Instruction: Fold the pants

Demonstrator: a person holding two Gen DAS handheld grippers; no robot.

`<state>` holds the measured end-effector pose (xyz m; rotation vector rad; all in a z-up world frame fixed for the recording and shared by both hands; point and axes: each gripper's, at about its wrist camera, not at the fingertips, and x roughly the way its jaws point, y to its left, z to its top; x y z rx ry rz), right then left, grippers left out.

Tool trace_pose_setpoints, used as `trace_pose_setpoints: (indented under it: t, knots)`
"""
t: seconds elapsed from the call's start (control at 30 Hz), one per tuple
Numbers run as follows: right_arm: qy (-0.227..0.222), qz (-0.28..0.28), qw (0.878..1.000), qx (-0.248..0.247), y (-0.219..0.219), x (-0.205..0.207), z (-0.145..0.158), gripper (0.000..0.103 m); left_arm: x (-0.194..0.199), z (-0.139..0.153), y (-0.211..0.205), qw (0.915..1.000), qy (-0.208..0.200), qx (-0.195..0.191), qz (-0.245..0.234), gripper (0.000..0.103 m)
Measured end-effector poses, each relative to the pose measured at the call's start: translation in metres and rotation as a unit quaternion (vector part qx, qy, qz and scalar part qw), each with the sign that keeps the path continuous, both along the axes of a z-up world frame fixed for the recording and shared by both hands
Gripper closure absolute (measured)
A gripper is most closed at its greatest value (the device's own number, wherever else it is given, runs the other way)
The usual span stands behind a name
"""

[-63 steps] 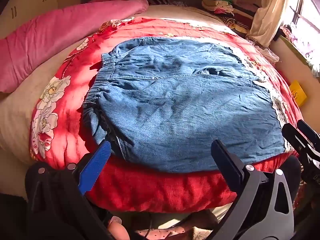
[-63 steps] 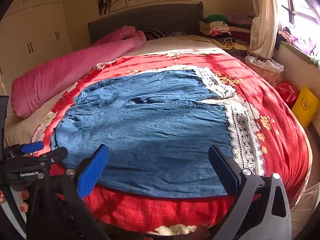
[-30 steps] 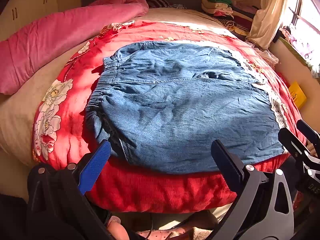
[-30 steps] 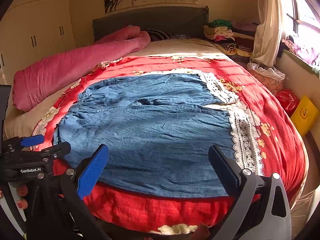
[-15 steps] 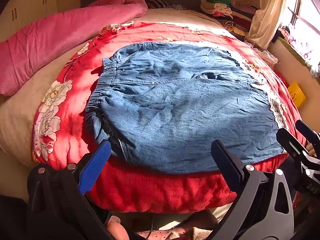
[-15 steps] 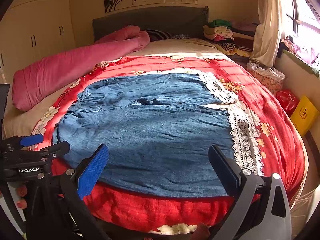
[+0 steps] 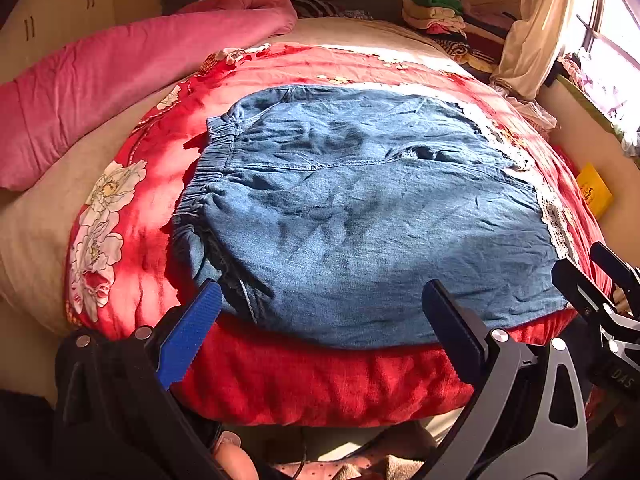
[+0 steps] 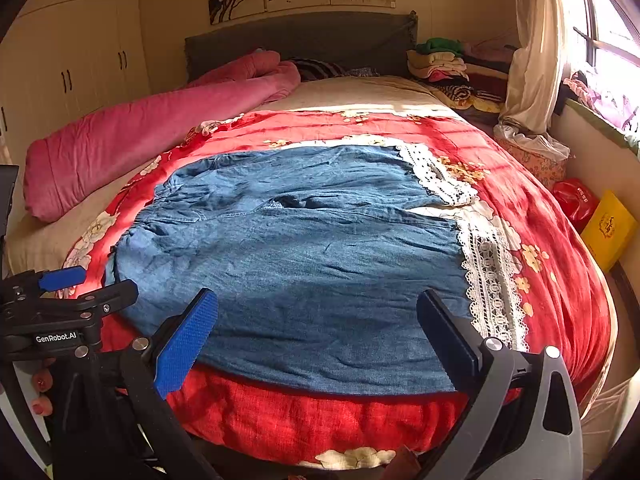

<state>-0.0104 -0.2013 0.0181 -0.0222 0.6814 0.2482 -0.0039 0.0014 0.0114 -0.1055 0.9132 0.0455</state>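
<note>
Blue denim pants (image 7: pixel 360 208) with white lace hems (image 8: pixel 492 272) lie spread flat on a red floral blanket (image 8: pixel 552 280) on the bed, waistband at the left, legs to the right. They also show in the right wrist view (image 8: pixel 304 256). My left gripper (image 7: pixel 320 308) is open and empty, held just off the near bed edge by the waist end. My right gripper (image 8: pixel 316 316) is open and empty, near the bed edge by the leg end. Each gripper shows in the other's view: the right one (image 7: pixel 600 280) and the left one (image 8: pixel 88 284).
A rolled pink quilt (image 8: pixel 140 136) lies along the bed's left side. Folded clothes (image 8: pixel 440 64) are stacked at the head right. A curtain (image 8: pixel 532 60), a red bag (image 8: pixel 576 200) and a yellow box (image 8: pixel 608 228) stand by the right wall. Wardrobes (image 8: pixel 80 48) are at left.
Both views have shifted slightly; the grippers hover at the near bed edge, still open. The pants have not moved.
</note>
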Motion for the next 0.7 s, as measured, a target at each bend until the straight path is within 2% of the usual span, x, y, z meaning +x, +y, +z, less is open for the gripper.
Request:
trace_pose_setpoints:
  t: [0.47,0.7]
  knots:
    - [0.006,0.009,1.0,-0.001,0.004,0.007,-0.003,0.004,0.007,-0.004,0.007,1.0,0.003,0.001,0.008,0.008]
    - [0.012,0.029,0.999,0.0,0.013,0.032,0.001,0.004,0.018,-0.009,0.016,0.9998,0.009,-0.008,0.016,0.008]
